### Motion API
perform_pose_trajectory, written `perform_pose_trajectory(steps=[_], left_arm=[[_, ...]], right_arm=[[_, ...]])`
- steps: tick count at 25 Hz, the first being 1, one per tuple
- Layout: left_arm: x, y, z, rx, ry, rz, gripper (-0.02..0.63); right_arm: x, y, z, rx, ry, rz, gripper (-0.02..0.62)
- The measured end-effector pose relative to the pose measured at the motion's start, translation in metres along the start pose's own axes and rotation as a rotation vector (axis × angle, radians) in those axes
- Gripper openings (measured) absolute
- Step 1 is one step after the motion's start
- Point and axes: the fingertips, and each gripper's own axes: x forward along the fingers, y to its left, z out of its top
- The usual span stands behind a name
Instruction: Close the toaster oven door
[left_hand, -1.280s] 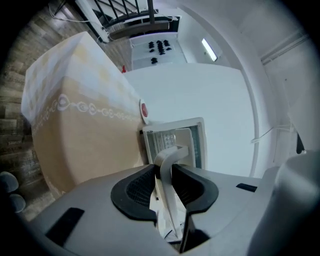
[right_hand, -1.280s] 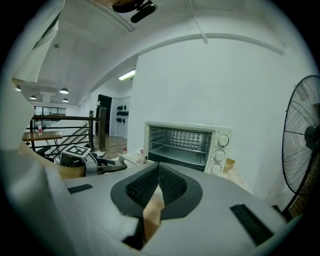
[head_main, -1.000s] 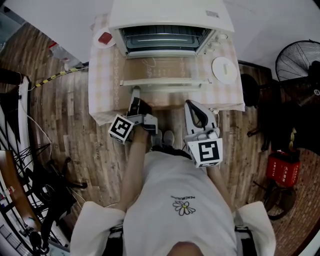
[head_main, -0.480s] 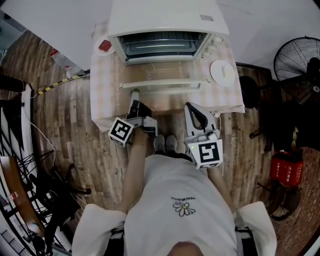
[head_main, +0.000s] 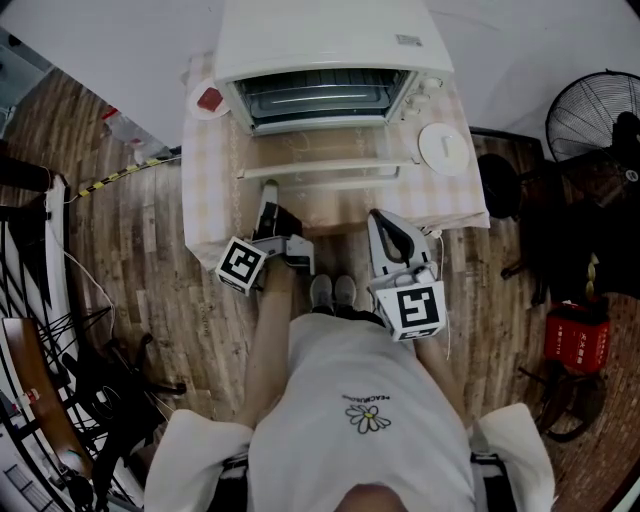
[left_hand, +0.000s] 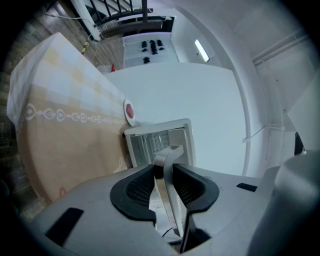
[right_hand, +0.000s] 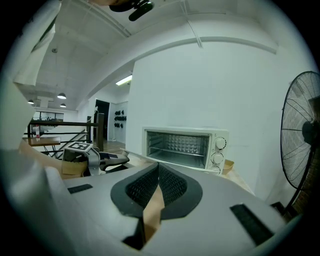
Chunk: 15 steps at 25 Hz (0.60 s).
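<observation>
The white toaster oven (head_main: 330, 40) stands at the back of the table, and its glass door (head_main: 320, 140) lies flat open toward me. Along the door's front edge runs the pale handle bar (head_main: 330, 166). My left gripper (head_main: 268, 190) reaches the bar's left end. In the left gripper view it is turned on its side, and the handle (left_hand: 169, 162) runs between its pads, which close against it. My right gripper (head_main: 378, 218) hovers at the table's front edge, right of the door and apart from it. Its pads meet with nothing held, and the oven (right_hand: 182, 145) is in front of it.
A checked cloth covers the table (head_main: 205, 190). A white plate (head_main: 445, 145) lies right of the oven and a small dish with something red (head_main: 208, 100) lies left of it. A standing fan (head_main: 590, 120) and a red box (head_main: 572, 340) are on the floor to the right.
The head view has drifted slightly. The left gripper stays at the handle's left end, the right gripper holds its place, and the door still lies flat.
</observation>
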Motion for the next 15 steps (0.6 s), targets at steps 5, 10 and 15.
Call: perform_pose_trajectory(steps=[5, 10, 15], left_arm=[[0.004, -0.009, 0.000, -0.027, 0.009, -0.024, 0.120], [0.004, -0.004, 0.005, 0.016, 0.008, 0.008, 0.121], [0.011, -0.012, 0.008, 0.015, 0.000, -0.015, 0.124]], right_arm=[[0.000, 0.002, 0.003, -0.003, -0.010, 0.006, 0.009], [0.000, 0.003, 0.005, -0.016, -0.020, 0.010, 0.011], [-0.002, -0.001, 0.007, -0.010, -0.030, -0.001, 0.009]])
